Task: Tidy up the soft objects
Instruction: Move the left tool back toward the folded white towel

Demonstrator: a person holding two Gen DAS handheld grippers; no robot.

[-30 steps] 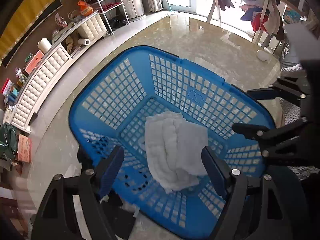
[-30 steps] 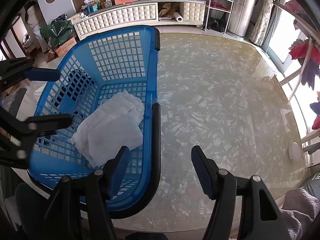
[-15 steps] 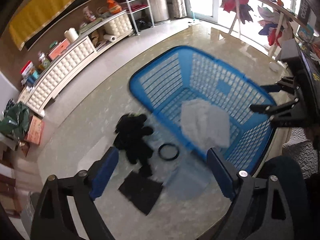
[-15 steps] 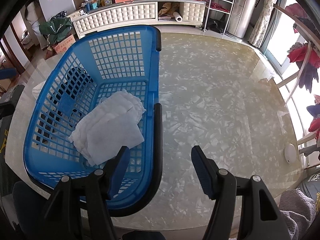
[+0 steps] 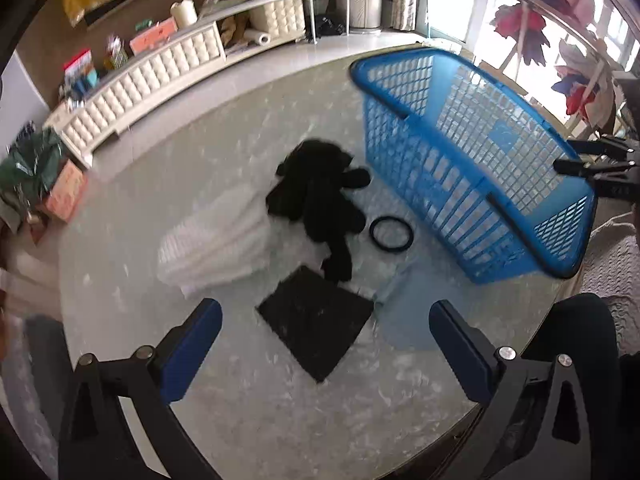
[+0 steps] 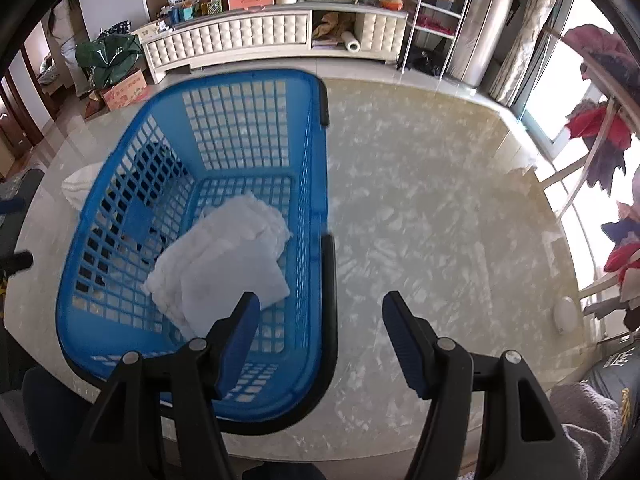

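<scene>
Left gripper [image 5: 325, 334], fingers spread wide after just opening, nothing between them, hovering over a black square cloth [image 5: 316, 320] at lower centre. Above it, a black plush toy [image 5: 320, 188]; left, a folded white towel [image 5: 218, 244]; right, a black ring [image 5: 391, 235] beside the blue basket [image 5: 472, 160]. Right gripper [image 6: 320, 332] partly open, empty, astride the basket rim. Another white towel [image 6: 224, 264] lying inside. Likely light, limp, non-slippery; best pinched at a fold or edge.
</scene>
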